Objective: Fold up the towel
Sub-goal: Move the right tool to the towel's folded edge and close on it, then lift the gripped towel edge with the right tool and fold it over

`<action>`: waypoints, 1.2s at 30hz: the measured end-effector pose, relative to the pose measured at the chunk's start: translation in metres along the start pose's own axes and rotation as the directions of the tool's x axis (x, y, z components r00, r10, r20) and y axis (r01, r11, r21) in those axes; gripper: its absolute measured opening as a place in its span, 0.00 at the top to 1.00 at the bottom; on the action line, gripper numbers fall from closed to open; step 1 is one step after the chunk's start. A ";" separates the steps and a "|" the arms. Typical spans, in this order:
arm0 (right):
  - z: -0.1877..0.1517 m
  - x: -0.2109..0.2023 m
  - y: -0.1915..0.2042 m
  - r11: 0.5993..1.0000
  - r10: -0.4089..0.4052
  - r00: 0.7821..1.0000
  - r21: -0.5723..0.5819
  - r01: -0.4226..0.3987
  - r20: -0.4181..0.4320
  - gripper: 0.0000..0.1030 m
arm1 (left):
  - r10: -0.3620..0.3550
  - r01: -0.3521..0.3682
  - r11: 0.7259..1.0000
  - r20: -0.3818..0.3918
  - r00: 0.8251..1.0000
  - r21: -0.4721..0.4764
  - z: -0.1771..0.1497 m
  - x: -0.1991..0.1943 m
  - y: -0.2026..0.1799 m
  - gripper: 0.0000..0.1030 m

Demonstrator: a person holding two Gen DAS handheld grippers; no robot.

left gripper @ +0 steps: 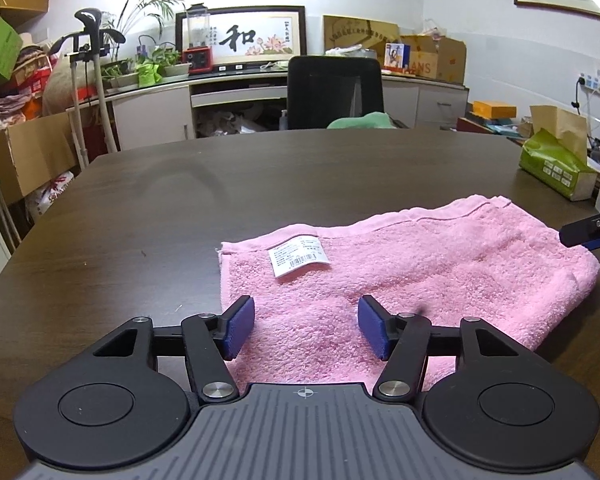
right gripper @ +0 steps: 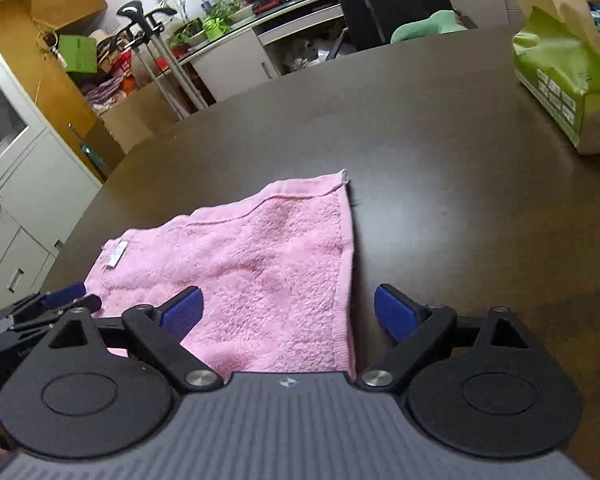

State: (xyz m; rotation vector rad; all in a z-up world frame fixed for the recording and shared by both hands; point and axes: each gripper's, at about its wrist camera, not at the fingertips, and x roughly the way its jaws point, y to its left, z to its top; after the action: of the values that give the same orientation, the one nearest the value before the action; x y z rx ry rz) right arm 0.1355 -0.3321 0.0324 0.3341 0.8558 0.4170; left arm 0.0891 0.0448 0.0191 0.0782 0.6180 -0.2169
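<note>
A pink towel [left gripper: 420, 264] lies folded flat on the dark table [left gripper: 160, 208], with a white label [left gripper: 298, 258] near its far left corner. My left gripper [left gripper: 306, 328] hovers over the towel's near left part, open, its blue pads apart with flat cloth between them. The right gripper's finger [left gripper: 592, 228] shows at the towel's right end. In the right wrist view the towel [right gripper: 260, 260] fills the lower left. My right gripper [right gripper: 288, 312] stands wide open astride the towel's right edge, one pad over cloth, one over bare table [right gripper: 440, 160]. The left gripper [right gripper: 56, 300] is at the far left.
A green tissue pack [left gripper: 556, 164] sits on the table's right side, also near the top right in the right wrist view as the tissue pack [right gripper: 560, 72]. A black chair [left gripper: 334, 92] with a green cloth [left gripper: 360, 120] stands behind the table. Cabinets and boxes line the left.
</note>
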 end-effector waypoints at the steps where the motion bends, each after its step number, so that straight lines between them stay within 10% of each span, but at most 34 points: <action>1: -0.001 0.000 0.001 1.000 0.007 1.000 -0.003 -0.007 -0.002 0.06 | 0.002 -0.002 1.000 -0.003 1.000 0.004 0.000 0.000 -0.001 0.40; 9: -0.001 -0.002 -0.006 0.997 0.066 0.997 0.040 -0.067 0.029 0.13 | 0.017 -0.016 0.999 -0.014 1.000 0.032 -0.004 0.002 -0.006 0.36; 18: -0.002 -0.002 -0.011 0.997 -0.056 0.998 0.049 0.053 0.041 0.80 | 0.009 -0.009 1.000 -0.019 1.000 0.026 -0.005 0.001 -0.006 0.31; 36: -0.012 -0.019 0.007 0.998 -0.040 0.983 0.056 0.030 0.179 0.91 | 0.056 -0.053 0.996 -0.047 0.997 0.069 -0.006 -0.008 0.006 0.23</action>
State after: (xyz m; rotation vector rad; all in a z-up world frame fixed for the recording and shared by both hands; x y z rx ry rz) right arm 0.1134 -0.3334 0.0407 0.3993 0.6953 0.3260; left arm 0.0801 0.0527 0.0188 0.1662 0.6563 -0.1839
